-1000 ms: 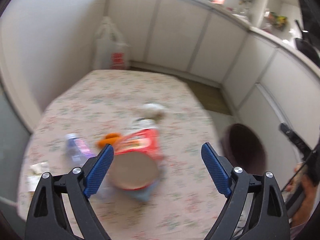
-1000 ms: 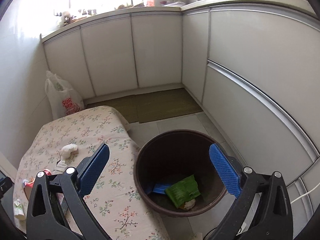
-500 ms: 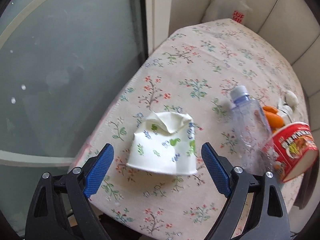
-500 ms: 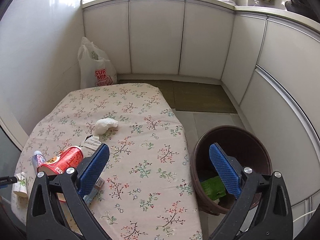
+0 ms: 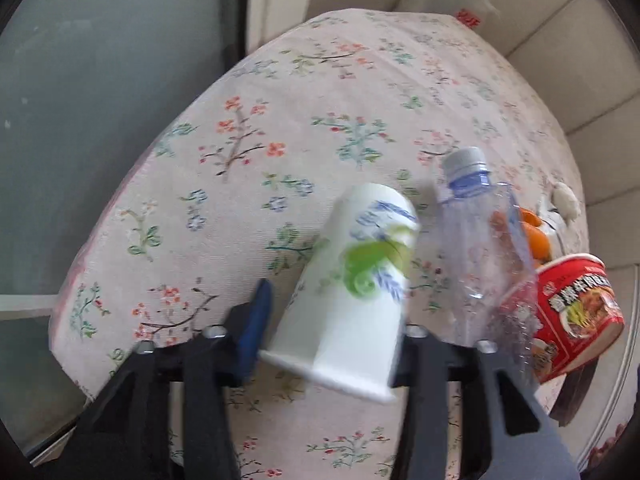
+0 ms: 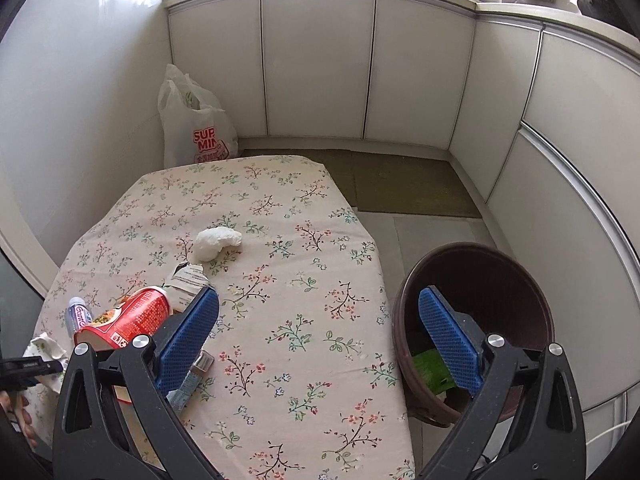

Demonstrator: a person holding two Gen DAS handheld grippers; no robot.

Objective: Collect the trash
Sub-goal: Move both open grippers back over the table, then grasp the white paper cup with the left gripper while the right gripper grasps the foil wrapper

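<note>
A white paper cup (image 5: 352,280) with green and blue print sits tilted between the jaws of my left gripper (image 5: 334,300), rim toward the camera. The jaws are closing on it. The left blue pad (image 5: 256,320) touches its rim, and the right pad is hidden behind the cup. Right of the cup lie a clear plastic bottle (image 5: 476,240) and a red noodle cup (image 5: 576,312) on its side. My right gripper (image 6: 318,296) hangs open with nothing in it, above the table's near edge and the brown bin (image 6: 476,252). A green packet (image 6: 430,368) lies in the bin.
On the floral tablecloth (image 6: 280,320) lie a white tissue wad (image 6: 216,242), a torn paper wrapper (image 6: 186,280), orange peel (image 5: 536,236) and a light blue strip (image 6: 188,384). A white plastic bag (image 6: 196,128) stands behind the table. White cabinets ring the room.
My left gripper swung from the noodle cup to the table's left end, dropped over the crumpled paper cup and narrowed its jaws on it. The cup tipped up. My right view swung from bin to table.
</note>
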